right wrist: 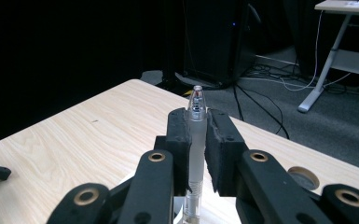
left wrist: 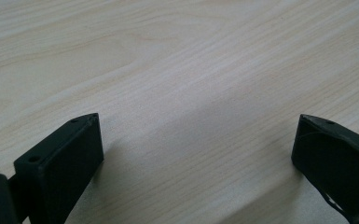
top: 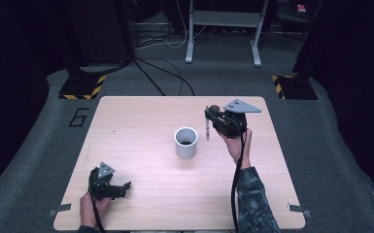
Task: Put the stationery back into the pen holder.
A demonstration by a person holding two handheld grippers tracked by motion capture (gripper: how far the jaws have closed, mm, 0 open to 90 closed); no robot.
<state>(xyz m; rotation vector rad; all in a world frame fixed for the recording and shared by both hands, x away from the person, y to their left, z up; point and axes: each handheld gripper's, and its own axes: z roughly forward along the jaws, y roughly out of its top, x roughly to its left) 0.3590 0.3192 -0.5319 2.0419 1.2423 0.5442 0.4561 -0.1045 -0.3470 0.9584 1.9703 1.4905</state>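
Note:
A white cup [top: 185, 141] stands upright at the middle of the wooden table [top: 141, 116]. My right gripper [top: 208, 118] hovers just right of the cup and above it, shut on a clear pen [top: 207, 130] that hangs upright below the jaws. In the right gripper view the pen [right wrist: 196, 140] is clamped between the two padded jaws, its tip poking out above them. My left gripper [top: 126, 186] rests low at the table's front left, held by a hand. Its jaws stand wide apart over bare wood, with nothing between them [left wrist: 198, 140].
A round hole [right wrist: 302, 177] sits in the tabletop near the right gripper. Beyond the table's far edge lie cables [top: 165, 77], a white desk frame [top: 223, 29] and two stands with yellow-black striped bases [top: 82, 87]. Metal brackets [top: 58, 211] stick out at the front corners.

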